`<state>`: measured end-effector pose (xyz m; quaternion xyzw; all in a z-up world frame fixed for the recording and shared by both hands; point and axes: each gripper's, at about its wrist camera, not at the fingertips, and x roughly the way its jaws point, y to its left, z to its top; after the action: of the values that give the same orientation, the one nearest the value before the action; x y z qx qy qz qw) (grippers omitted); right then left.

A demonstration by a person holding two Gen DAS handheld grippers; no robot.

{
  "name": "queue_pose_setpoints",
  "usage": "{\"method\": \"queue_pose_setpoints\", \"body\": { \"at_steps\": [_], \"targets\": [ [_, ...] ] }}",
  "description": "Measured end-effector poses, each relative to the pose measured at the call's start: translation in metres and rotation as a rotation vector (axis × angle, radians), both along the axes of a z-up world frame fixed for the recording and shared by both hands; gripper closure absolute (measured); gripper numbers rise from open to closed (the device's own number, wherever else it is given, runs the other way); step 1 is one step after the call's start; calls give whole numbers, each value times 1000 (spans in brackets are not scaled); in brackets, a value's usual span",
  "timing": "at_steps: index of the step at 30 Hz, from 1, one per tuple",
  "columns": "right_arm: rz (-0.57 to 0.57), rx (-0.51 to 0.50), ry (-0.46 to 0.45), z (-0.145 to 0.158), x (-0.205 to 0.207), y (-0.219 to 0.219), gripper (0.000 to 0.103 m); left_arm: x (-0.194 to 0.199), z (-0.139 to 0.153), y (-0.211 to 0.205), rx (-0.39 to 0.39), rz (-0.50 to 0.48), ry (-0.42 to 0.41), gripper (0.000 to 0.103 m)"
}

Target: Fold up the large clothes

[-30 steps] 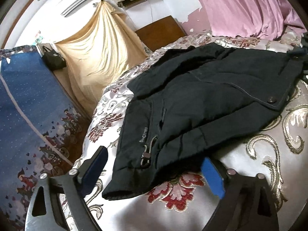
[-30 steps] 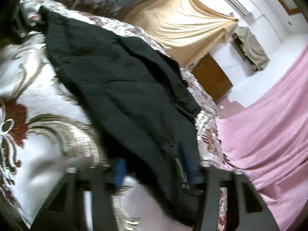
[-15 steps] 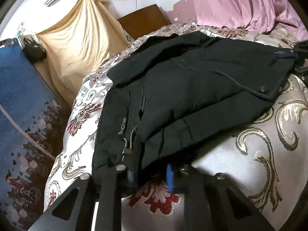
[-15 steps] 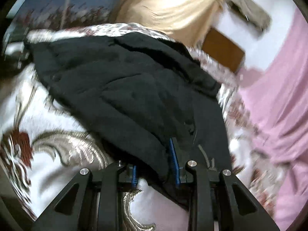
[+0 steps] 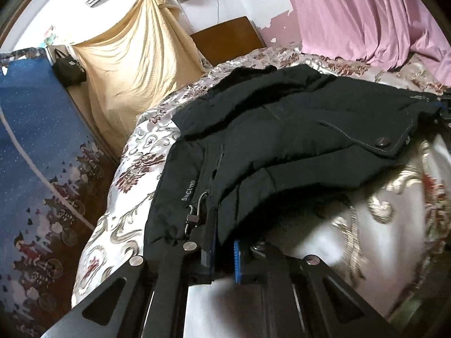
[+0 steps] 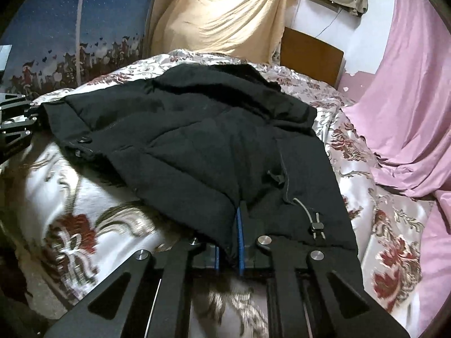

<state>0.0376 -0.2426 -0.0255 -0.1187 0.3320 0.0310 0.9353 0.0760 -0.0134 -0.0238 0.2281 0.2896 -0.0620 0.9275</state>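
A black padded jacket lies spread on the bed, also seen in the right wrist view. My left gripper is shut on the jacket's bottom hem near a drawcord toggle. My right gripper is shut on the hem at the jacket's other bottom corner, beside a second toggle. The hem is raised slightly off the bedspread at both grips. Each gripper shows at the edge of the other's view: the right one and the left one.
The bed has a silver floral bedspread. A pink sheet lies bunched at the bed's far side. A beige cloth hangs on the wall by a wooden headboard. A blue patterned panel stands left of the bed.
The left gripper was open before the hem and has closed on it. The right gripper has closed tighter on its corner and swung round. Both corners have lifted a little.
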Motion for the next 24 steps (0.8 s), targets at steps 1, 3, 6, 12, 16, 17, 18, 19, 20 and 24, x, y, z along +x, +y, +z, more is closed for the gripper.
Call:
{"method": "queue_pose_setpoints", "body": {
  "at_steps": [1, 3, 6, 12, 16, 17, 18, 19, 20, 24],
  "targets": [
    [0, 4, -4, 5, -5, 0, 96, -8, 6, 0, 2, -1, -12, 94],
    [1, 7, -17, 16, -18, 1, 96, -20, 15, 1, 3, -5, -26, 94],
    [4, 18, -33, 32, -38, 0, 96, -36, 27, 6, -38, -10, -24, 94],
    [-16, 52, -56, 41, -47, -6, 96, -34, 35, 7, -84, 0, -24, 94],
    [-44, 63, -111, 47, -36, -8, 96, -30, 41, 4, -103, -8, -71, 94],
    [-55, 64, -133, 48, -33, -8, 96, -27, 43, 2, -93, -11, -93, 94],
    [-70, 59, -166, 51, -27, -8, 96, -26, 45, 0, -85, -13, -108, 95],
    [-78, 53, -187, 52, -24, -6, 96, -20, 49, -3, -75, -17, -128, 95],
    [-87, 49, -209, 54, -19, -5, 96, -12, 54, -5, -66, -21, -145, 95],
    [-90, 22, -259, 70, 12, -5, 96, 20, 74, -12, -60, -16, -197, 95]
  ]
}}
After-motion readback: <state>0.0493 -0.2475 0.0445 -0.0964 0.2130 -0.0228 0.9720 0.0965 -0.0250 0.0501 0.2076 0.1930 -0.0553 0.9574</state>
